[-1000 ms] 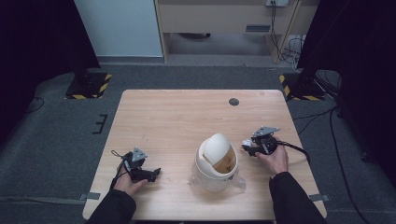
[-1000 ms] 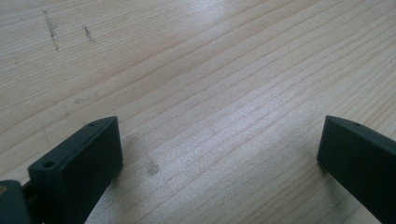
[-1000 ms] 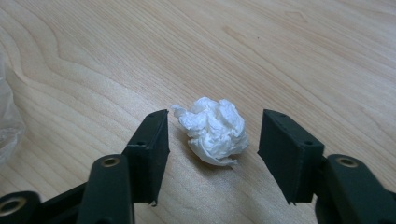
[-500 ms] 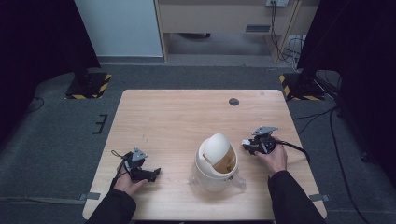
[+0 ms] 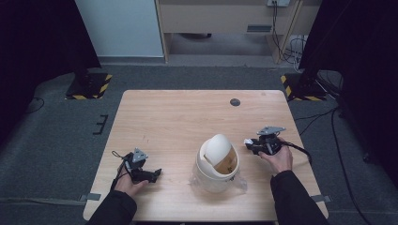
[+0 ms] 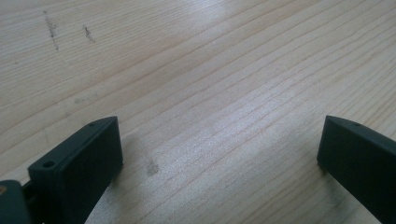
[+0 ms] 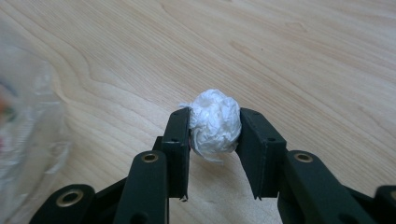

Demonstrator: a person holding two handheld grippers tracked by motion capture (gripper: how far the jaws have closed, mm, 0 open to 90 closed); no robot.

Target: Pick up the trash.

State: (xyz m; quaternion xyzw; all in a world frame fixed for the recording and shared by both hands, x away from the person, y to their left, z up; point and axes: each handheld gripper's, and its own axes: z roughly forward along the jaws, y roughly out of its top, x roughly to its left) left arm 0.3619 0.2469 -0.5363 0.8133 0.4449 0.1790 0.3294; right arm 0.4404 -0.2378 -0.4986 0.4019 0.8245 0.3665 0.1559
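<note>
near the table's right edge, right gripper pinches paper wad.

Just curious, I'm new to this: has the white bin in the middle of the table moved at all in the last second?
No. The white bin sits at the same spot relative to the table's near edge and the dark round spot.

Bare table lies ahead of the left tool, with open wood between its 2 wide-spread jaws. The white swing-lid bin stands between the tools, just beside the right tool, whose jaws are filled by a crumpled paper ball.
</note>
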